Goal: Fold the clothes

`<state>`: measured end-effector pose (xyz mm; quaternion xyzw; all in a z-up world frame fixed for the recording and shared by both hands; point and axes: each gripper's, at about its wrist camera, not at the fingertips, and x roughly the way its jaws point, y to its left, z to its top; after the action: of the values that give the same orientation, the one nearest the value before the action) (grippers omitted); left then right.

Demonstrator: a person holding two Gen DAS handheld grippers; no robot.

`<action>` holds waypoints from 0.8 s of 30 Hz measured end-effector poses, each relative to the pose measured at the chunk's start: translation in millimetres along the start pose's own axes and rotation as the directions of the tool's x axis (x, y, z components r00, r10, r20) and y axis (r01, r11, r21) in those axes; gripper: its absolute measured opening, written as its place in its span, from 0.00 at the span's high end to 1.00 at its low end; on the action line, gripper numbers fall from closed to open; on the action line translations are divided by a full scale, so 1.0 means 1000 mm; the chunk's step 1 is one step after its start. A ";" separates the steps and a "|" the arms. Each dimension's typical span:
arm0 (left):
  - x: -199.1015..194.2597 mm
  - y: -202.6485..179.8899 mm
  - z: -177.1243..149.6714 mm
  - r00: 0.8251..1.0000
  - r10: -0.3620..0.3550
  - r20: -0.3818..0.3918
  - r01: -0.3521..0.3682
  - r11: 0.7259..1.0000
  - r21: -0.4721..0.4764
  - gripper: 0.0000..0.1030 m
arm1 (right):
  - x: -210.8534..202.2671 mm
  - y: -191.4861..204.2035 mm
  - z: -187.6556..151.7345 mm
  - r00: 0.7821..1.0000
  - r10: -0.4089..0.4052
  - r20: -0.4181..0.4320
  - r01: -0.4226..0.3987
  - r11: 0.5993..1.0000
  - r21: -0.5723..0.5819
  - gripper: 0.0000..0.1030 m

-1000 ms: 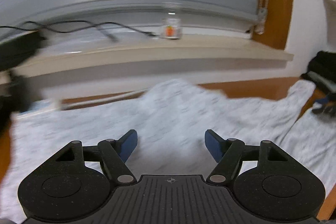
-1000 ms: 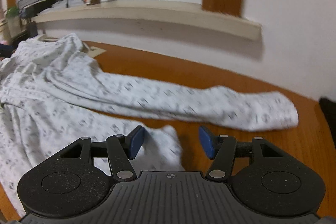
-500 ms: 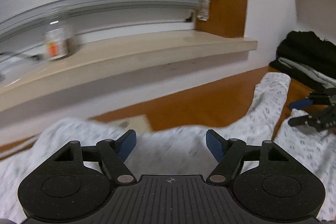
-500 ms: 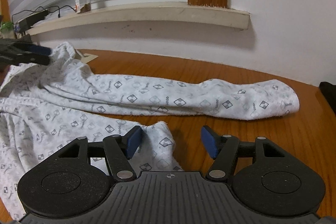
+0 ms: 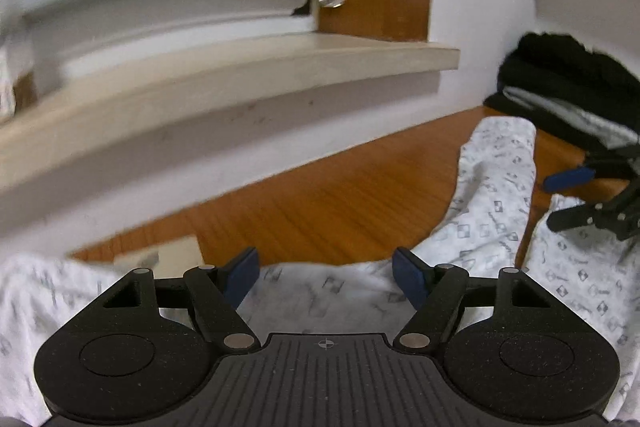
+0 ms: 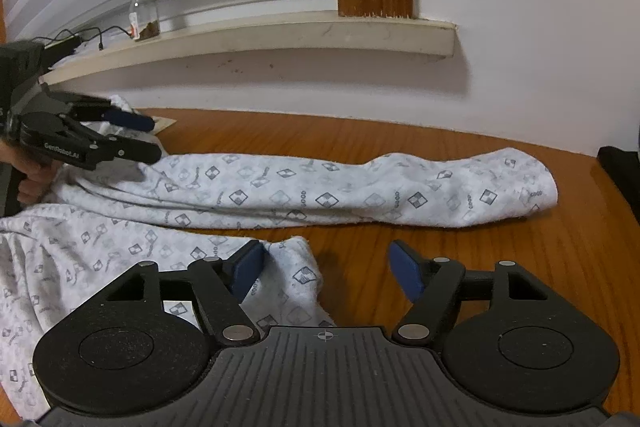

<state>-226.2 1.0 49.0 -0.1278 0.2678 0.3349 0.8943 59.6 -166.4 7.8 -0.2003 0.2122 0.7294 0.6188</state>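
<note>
Right wrist: left gripper (image 6: 148, 137) level, spread over garment (image 6: 280, 193); contact unclear.

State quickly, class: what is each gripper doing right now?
Left gripper: open, holding nothing, over the patterned garment.
Right gripper: jaws just opening, nothing gripped.

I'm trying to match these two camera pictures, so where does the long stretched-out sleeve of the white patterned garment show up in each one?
Left wrist view: the sleeve runs up the right side, its cuff near the dark clothes pile.
Right wrist view: the sleeve lies across the middle, cuff at the right.
Shared landmark: the window sill along the wall behind.
</note>
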 end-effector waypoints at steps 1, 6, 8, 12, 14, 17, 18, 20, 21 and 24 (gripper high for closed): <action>-0.003 0.004 -0.001 1.000 -0.014 0.015 0.014 1.000 -0.020 0.26 | 0.000 0.000 0.000 1.000 0.000 -0.001 0.000 1.000 0.001 0.33; -0.007 0.009 -0.002 0.999 -0.050 0.015 0.050 0.998 -0.024 0.29 | -0.002 -0.005 0.000 1.000 -0.015 0.021 0.014 0.999 0.031 0.32; -0.005 0.009 -0.002 0.998 -0.061 0.003 0.061 0.998 -0.023 0.33 | -0.006 -0.008 0.000 0.998 -0.038 0.046 0.036 0.997 0.063 0.31; -0.006 0.011 -0.004 0.997 -0.079 -0.002 0.079 0.996 -0.027 0.44 | -0.014 -0.019 0.002 0.988 -0.136 0.072 0.125 0.983 0.137 0.32; -0.010 0.010 -0.004 0.997 -0.075 0.010 0.075 0.997 -0.014 0.44 | -0.016 -0.030 0.008 0.981 -0.180 0.070 0.168 0.974 0.151 0.31; -0.014 0.008 -0.003 0.997 -0.082 0.016 0.082 0.997 0.005 0.42 | -0.016 -0.052 0.020 0.979 -0.197 0.051 0.181 0.956 0.229 0.31; -0.016 0.007 -0.003 0.996 -0.089 0.015 0.088 0.996 0.019 0.42 | -0.014 -0.060 0.024 0.977 -0.209 0.048 0.191 0.950 0.248 0.31; -0.021 0.004 -0.002 0.994 -0.109 0.011 0.108 0.993 0.045 0.36 | -0.010 -0.073 0.033 0.970 -0.240 0.044 0.219 0.937 0.273 0.31; -0.023 0.002 -0.002 0.991 -0.135 0.007 0.135 0.990 0.050 0.36 | -0.007 -0.079 0.037 0.967 -0.252 0.038 0.232 0.933 0.275 0.31; -0.023 -0.003 -0.003 0.988 -0.156 0.000 0.155 0.985 0.080 0.36 | 0.009 -0.099 0.045 0.968 -0.251 -0.011 0.244 0.929 0.279 0.31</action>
<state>-239.6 -14.8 59.8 -0.1114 0.2674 0.2535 0.9230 155.0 -119.4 34.0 -0.1274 0.2781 0.6107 0.7304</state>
